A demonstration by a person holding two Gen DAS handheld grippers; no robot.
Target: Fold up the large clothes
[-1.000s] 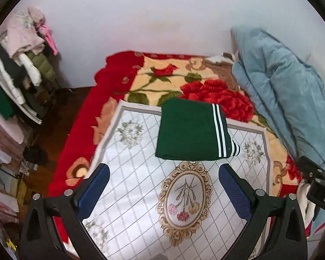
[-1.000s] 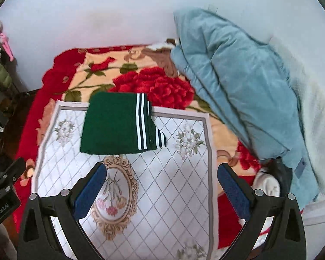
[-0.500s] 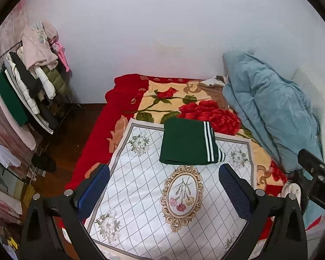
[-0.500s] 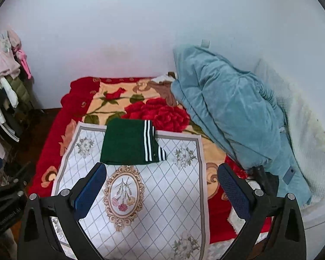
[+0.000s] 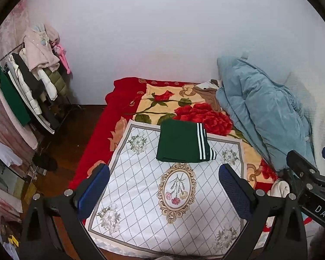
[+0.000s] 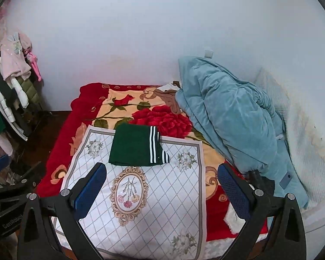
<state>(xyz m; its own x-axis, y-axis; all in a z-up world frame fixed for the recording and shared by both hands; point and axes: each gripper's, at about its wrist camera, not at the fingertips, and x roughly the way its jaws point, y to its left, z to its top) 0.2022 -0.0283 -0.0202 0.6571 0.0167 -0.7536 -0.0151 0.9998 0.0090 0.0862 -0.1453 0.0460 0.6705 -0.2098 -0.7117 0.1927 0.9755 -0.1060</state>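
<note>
A dark green garment with white stripes (image 5: pixel 179 143) (image 6: pixel 136 149) lies folded into a flat rectangle on a white diamond-patterned cloth (image 5: pixel 140 190) (image 6: pixel 162 195) spread over the bed. My left gripper (image 5: pixel 163 186) is open and empty, held well back from the garment and above the cloth's near half. My right gripper (image 6: pixel 161 186) is also open and empty, hanging back over the cloth at a similar distance. The right gripper's body shows at the right edge of the left wrist view.
A red floral blanket (image 5: pixel 184 110) covers the bed. A heaped blue quilt (image 6: pixel 231 117) lies along the right side against the wall. A clothes rack (image 5: pixel 28 91) with hanging garments stands on the dark floor at the left.
Both grippers have pulled back and risen away from the folded green garment, which now looks smaller and farther off. More of the wall and rack has come into view.
</note>
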